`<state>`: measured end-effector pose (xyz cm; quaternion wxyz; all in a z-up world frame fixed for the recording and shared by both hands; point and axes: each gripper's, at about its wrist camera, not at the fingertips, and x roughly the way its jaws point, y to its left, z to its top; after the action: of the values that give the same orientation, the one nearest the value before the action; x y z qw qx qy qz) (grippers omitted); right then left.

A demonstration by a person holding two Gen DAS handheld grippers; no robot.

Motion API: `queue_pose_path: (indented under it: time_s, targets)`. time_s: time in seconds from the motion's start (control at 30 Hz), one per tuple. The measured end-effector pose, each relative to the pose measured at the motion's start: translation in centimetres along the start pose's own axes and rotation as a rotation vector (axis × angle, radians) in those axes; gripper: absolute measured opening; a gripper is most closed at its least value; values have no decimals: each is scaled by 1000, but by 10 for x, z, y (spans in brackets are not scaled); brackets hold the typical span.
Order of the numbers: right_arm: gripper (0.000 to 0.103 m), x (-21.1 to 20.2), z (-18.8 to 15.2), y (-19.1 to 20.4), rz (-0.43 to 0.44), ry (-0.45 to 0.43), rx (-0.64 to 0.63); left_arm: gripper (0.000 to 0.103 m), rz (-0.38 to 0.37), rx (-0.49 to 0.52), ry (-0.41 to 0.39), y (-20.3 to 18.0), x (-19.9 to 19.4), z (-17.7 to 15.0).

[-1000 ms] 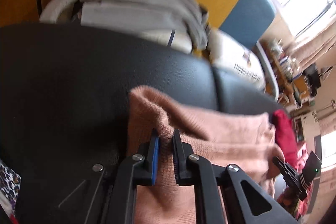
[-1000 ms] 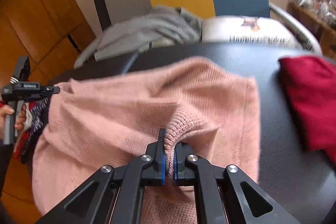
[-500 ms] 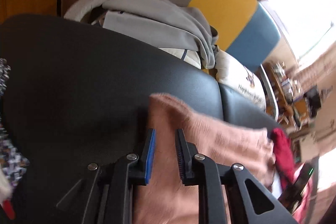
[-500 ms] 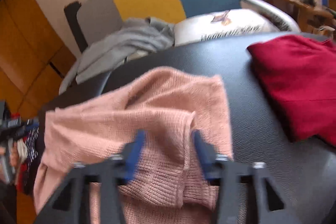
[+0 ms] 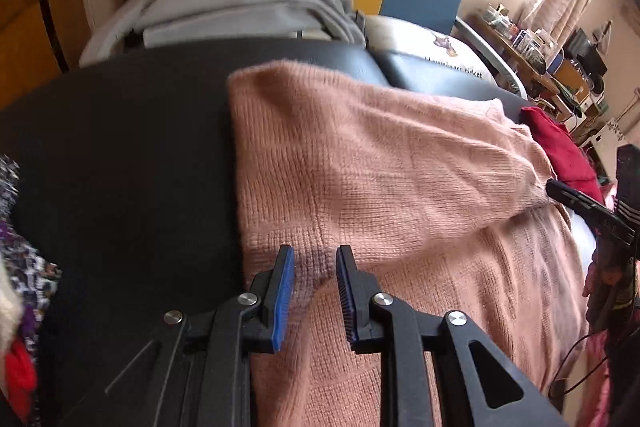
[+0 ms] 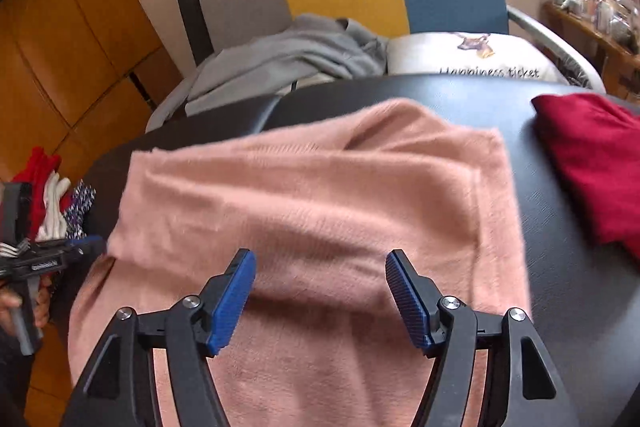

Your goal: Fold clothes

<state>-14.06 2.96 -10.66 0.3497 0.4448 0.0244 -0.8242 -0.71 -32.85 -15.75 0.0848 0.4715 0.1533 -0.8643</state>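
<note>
Both tools newly off pink sweater [image 6: 312,187]

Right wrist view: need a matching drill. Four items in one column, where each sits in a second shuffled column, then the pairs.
Items
1. pink knitted sweater
2. dark red folded garment
3. grey hooded garment
4. white cushion with printed lettering

Places
A. on the chair seat, below the blue back panel
B. right side of the black padded table
C. on the chair seat, below the grey and yellow back panels
D. middle of the table, just ahead of the open right gripper

Pairs: 1-D, 2-B, 3-C, 4-A
</note>
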Motion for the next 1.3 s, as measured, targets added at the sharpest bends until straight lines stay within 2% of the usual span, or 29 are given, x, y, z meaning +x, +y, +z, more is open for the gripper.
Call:
queue_pose_path:
  time_s: [0.13,0.33,0.43,0.53,0.6,0.63,0.67,0.7,0.8,0.9,1.0,1.03,1.07,1.13,1.2,1.3]
  targets:
    - [72,2,-11,11,29,7,10,21,55,108,-36,-10,-21,-17]
    - [73,1,-31,20,64,9,59,21,164,293,5,-42,0,-30]
    - [74,1,-38,22,75,17,79,21,223,336,3,-53,15,-23]
    - [75,2,-44,22,80,16,97,21,210,331,24,-55,31,-13]
    - [76,1,-46,21,84,10,110,23,206,282,35,-49,41,-7]
    - [77,1,-47,21,85,5,117,20,204,226,31,-40,43,-5]
    - [77,0,-47,21,86,0,122,9,182,145,14,-28,41,-4]
    - [78,-1,-48,20,86,-5,123,4,153,64,-16,-14,35,-4]
    - [78,-1,-50,22,84,-15,115,2,160,-104,-100,25,10,-16]
    - [80,1,-50,27,81,-22,100,2,160,-206,-111,57,-6,-35]
    - [82,2,-51,28,85,-29,110,2,110,-237,-91,67,-16,-51]
    - [82,1,-51,27,92,-31,120,7,101,-205,-106,60,-21,-53]
    - [82,1,-52,26,98,-33,130,17,101,-149,-118,49,-25,-53]
    - [83,1,-54,25,100,-34,139,21,103,-20,-123,24,-26,-52]
    - [83,1,-55,26,99,-37,139,27,123,121,-96,-2,-19,-49]
    - [85,3,-58,27,102,-49,126,27,175,291,-44,-30,-2,-47]
